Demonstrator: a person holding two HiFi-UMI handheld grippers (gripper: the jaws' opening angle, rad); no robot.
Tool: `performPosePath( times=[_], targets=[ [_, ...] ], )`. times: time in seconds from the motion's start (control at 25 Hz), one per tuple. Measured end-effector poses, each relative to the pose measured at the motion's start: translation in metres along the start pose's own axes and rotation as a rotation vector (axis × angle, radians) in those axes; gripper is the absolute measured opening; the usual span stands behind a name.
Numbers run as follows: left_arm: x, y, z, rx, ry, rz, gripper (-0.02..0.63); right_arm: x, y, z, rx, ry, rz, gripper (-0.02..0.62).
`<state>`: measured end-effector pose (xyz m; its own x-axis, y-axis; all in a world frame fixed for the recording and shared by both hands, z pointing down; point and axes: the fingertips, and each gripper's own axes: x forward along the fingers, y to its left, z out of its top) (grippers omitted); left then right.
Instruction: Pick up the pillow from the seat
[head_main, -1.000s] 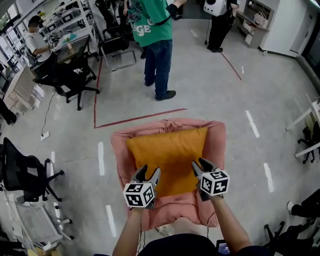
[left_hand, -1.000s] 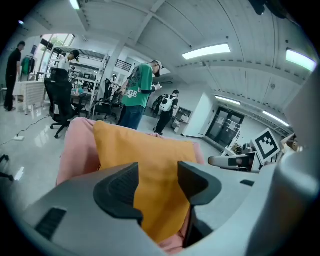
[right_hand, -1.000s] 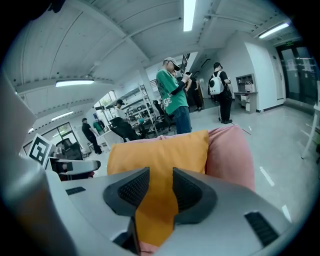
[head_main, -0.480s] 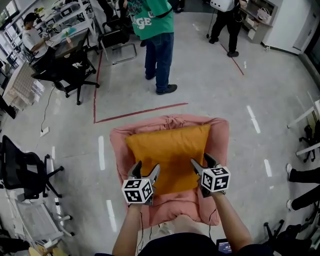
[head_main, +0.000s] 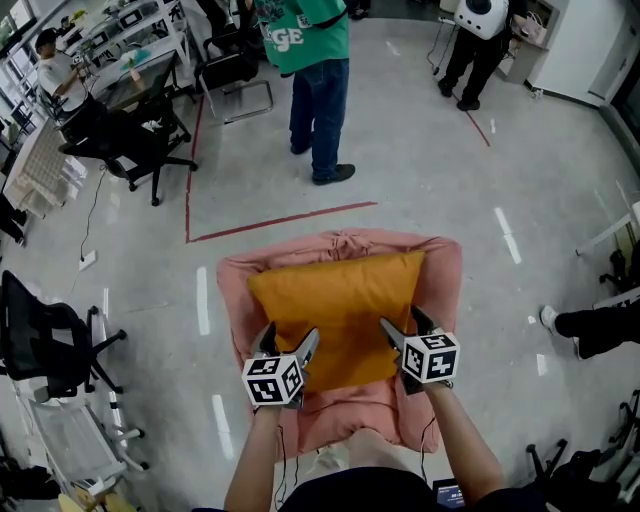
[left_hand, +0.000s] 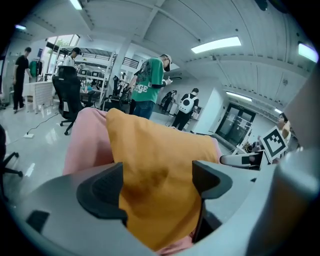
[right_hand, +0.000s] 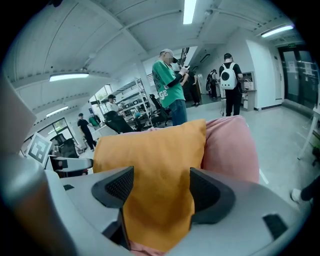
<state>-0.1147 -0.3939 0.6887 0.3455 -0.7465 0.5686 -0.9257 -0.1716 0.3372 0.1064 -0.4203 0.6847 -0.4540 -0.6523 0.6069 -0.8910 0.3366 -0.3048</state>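
Dark fingers (left_hand: 100, 192) of the left gripper (head_main: 290, 336): spread wide, having just been opening. The near left corner of the orange fabric pillow (head_main: 340, 300) sits in the gap and is not pinched. Fingers (right_hand: 212, 195) of the right gripper (head_main: 402, 320): likewise spread, also just opening, with the pillow's near right corner between them. Both grippers point down and away from the holder. The pillow lies flat on the pink cushioned seat (head_main: 442, 280), whose pink shows on every side of it. The seat stands on the grey glossy floor (head_main: 420, 180). A red tape line (head_main: 280, 222) runs just beyond it. Past the line stands a person in a green shirt and blue jeans (head_main: 315, 90). A black office chair (head_main: 140, 150) stands off to the left.
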Motion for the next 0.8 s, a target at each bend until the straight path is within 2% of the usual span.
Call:
performPosePath(
  times=[0.8],
  targets=[
    [0.003,0.019,0.002,-0.001,-0.016,0.107,0.423,0.025,-0.022,-0.012,0.032,0.059,-0.028,0.331]
  ],
)
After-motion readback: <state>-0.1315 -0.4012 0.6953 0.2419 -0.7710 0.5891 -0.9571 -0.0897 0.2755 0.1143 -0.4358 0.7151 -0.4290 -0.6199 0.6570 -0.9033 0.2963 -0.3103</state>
